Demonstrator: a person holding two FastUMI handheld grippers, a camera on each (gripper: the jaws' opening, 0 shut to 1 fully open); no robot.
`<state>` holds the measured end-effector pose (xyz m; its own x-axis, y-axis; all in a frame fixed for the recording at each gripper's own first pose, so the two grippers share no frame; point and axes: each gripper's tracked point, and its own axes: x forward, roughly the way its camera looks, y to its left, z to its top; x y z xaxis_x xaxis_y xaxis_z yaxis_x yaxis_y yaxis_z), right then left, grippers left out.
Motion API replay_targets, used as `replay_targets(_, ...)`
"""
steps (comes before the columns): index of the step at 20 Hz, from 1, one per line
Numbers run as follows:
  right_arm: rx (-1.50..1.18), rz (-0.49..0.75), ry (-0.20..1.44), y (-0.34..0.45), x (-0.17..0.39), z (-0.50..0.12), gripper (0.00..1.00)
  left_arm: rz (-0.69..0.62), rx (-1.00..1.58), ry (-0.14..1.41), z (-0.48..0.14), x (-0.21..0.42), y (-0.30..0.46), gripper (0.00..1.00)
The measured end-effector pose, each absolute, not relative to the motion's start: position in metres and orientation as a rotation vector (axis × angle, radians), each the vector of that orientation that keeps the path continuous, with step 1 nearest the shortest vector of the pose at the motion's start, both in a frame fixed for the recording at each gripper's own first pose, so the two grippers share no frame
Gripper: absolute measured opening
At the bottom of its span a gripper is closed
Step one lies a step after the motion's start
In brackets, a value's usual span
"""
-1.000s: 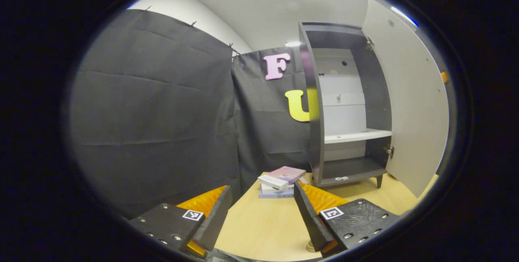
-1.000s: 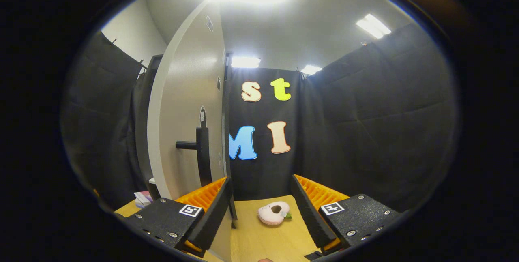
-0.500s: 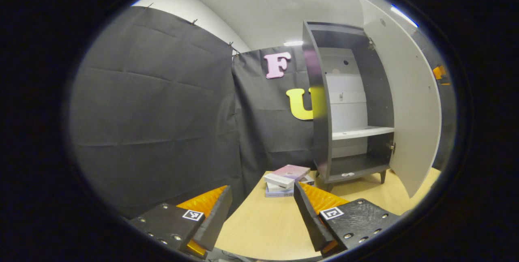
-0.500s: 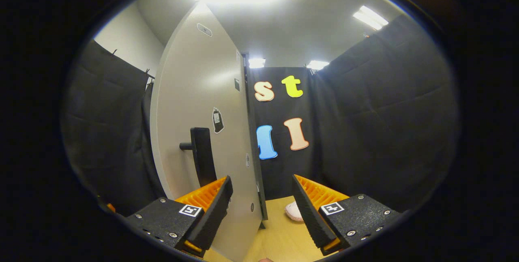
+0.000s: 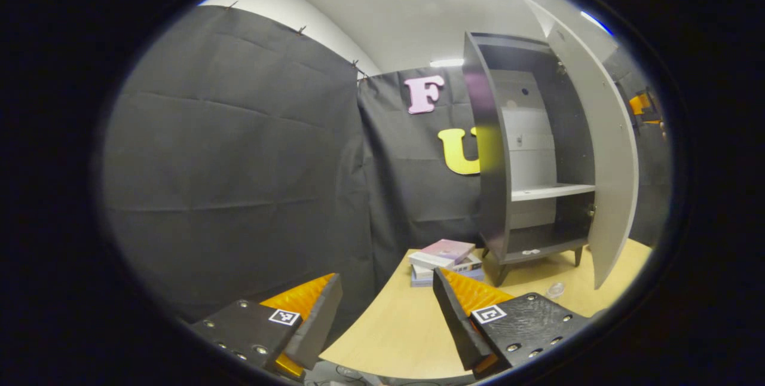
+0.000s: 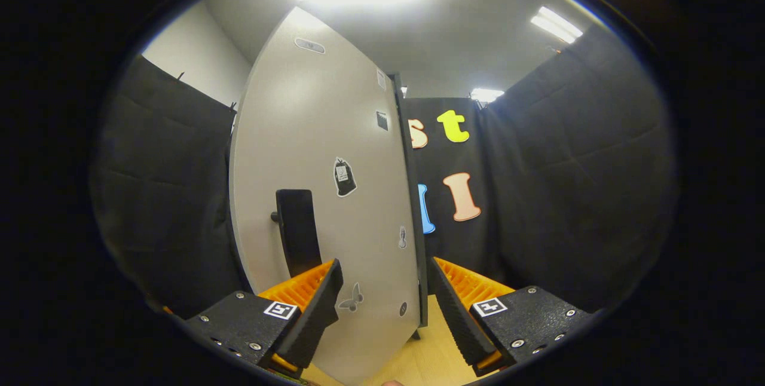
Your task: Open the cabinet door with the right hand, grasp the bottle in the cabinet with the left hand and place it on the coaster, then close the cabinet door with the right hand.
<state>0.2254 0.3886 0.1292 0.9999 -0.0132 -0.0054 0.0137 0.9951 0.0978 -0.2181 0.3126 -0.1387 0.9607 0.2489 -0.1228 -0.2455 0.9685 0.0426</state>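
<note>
The dark cabinet point(image 5: 491, 153) stands on the table at the right of the left gripper view, its pale door point(image 5: 605, 153) partly open. Inside I see a white shelf point(image 5: 550, 192) and a small white object point(image 5: 530, 251) on the bottom board. My left gripper point(image 5: 387, 290) hangs open over the table's near corner, far from the cabinet, holding nothing. In the right gripper view the door's outer face point(image 6: 334, 195) stands close ahead, with its black handle point(image 6: 297, 227) just above my left finger. My right gripper point(image 6: 385, 278) is open and grips nothing.
A stack of books point(image 5: 445, 256) lies on the wooden table point(image 5: 394, 332) left of the cabinet's feet. A small clear round object point(image 5: 556, 289) sits on the table before the door. Black cloth walls close in all round.
The door has swung further towards the cabinet, and in the right gripper view it now hides the pink object on the table. The left gripper has drawn back and to the left.
</note>
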Motion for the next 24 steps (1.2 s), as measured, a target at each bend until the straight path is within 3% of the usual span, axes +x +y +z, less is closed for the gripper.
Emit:
replay_targets(4, 0.096, 0.023, -0.006, 0.420, 0.241, 0.128, 0.88, 0.298, 0.012, 0.129, -0.140, -0.233, 0.334, 0.92)
replay_targets(5, 0.096, 0.036, -0.006, 0.427, 0.249, 0.126, 0.89, 0.308, 0.011, 0.130, -0.140, -0.237, 0.338, 0.84)
replay_targets(10, 0.083, 0.077, 0.020, 0.454, 0.269, 0.119, 0.92, 0.338, 0.007, 0.125, -0.135, -0.252, 0.353, 0.93)
replay_targets(13, 0.071, 0.092, 0.022, 0.460, 0.269, 0.113, 0.93, 0.342, 0.020, 0.111, -0.128, -0.252, 0.356, 0.88)
replay_targets(17, 0.050, 0.079, 0.023, 0.458, 0.264, 0.115, 0.93, 0.308, 0.006, 0.084, -0.114, -0.241, 0.348, 0.93)
replay_targets(20, 0.023, 0.031, 0.015, 0.442, 0.250, 0.120, 0.93, 0.248, 0.009, 0.069, -0.108, -0.224, 0.328, 0.84)
replay_targets(22, 0.017, 0.013, 0.016, 0.420, 0.224, 0.117, 0.93, 0.201, -0.005, 0.059, -0.102, -0.212, 0.310, 0.93)
replay_targets(23, 0.017, 0.012, 0.016, 0.416, 0.219, 0.118, 0.93, 0.182, -0.016, 0.055, -0.098, -0.207, 0.300, 0.93)
replay_targets(24, 0.016, 0.008, 0.015, 0.409, 0.213, 0.117, 0.93, 0.166, -0.028, 0.050, -0.095, -0.201, 0.289, 0.88)
